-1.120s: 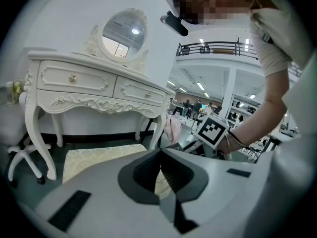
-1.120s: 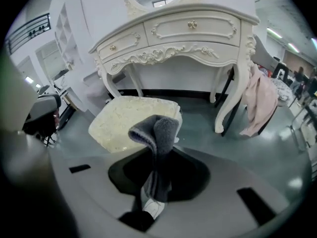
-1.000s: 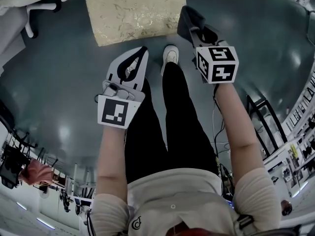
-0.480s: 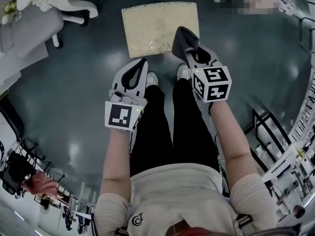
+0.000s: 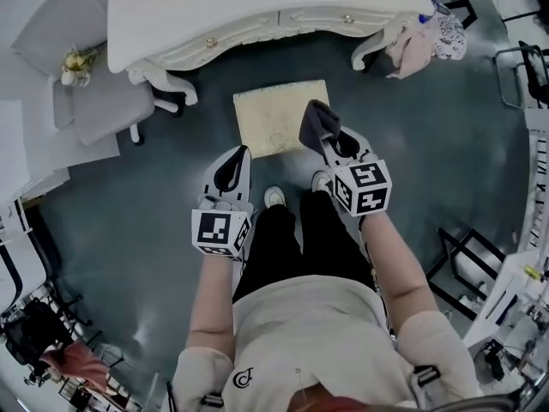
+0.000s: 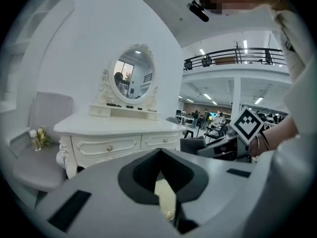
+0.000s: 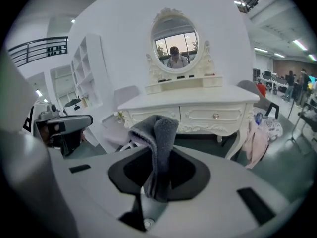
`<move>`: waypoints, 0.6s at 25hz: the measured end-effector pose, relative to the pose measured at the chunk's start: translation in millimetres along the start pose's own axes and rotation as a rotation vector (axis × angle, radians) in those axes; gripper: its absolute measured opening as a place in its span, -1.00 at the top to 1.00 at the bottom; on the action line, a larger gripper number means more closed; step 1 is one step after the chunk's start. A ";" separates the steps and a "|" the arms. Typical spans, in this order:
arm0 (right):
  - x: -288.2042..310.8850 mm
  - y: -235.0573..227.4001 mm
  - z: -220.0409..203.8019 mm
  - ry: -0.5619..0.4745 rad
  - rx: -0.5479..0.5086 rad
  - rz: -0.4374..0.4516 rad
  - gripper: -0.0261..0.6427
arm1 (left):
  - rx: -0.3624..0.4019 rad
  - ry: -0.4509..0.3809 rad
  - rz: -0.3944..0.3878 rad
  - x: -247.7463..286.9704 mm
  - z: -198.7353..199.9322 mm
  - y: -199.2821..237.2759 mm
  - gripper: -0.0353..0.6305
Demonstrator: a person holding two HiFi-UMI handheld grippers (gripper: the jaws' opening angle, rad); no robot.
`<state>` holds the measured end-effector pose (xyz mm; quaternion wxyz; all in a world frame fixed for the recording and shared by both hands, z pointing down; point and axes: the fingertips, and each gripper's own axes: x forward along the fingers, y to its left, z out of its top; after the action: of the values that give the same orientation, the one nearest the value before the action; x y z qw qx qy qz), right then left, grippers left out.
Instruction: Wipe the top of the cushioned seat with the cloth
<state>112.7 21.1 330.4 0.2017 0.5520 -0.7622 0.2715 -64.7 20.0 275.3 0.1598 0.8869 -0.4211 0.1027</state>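
Note:
The cushioned seat [image 5: 273, 118] is a cream, gold-patterned square on the dark floor, just in front of the white dressing table [image 5: 257, 15]. My right gripper [image 5: 321, 124] is shut on a grey cloth [image 5: 316, 124] that stands up out of its jaws, over the seat's right near corner. In the right gripper view the cloth [image 7: 157, 145] folds over between the jaws. My left gripper [image 5: 239, 153] hovers just short of the seat's near left edge, jaws together with nothing in them. A sliver of the seat [image 6: 166, 202] shows past its tips.
The dressing table [image 7: 190, 105] carries an oval mirror [image 7: 174, 46]. A grey chair [image 5: 99, 101] stands to the left, and pink clothing [image 5: 420, 45] hangs at the table's right end. My shoes [image 5: 274, 197] are just behind the seat. A black rack [image 5: 463, 256] stands at right.
The view has pulled back, so the seat looks smaller and farther and the dressing table has come into sight. Both grippers stay near the seat's front edge, cloth still held.

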 end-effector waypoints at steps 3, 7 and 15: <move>-23.8 -4.6 41.4 -0.059 -0.026 -0.006 0.67 | 0.038 -0.047 0.009 -5.3 43.0 -7.1 0.85; -58.8 -3.8 90.6 -0.138 -0.061 -0.004 0.67 | 0.039 -0.089 0.048 -19.6 92.8 -15.4 0.85; -116.8 2.6 183.2 -0.311 -0.185 0.024 0.67 | 0.107 -0.192 0.110 -40.9 186.9 -22.3 0.85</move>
<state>144.9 -9.5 117.7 0.1279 0.5575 -0.8123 0.1138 -64.0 -6.7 84.6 0.0654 0.8755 -0.4763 0.0483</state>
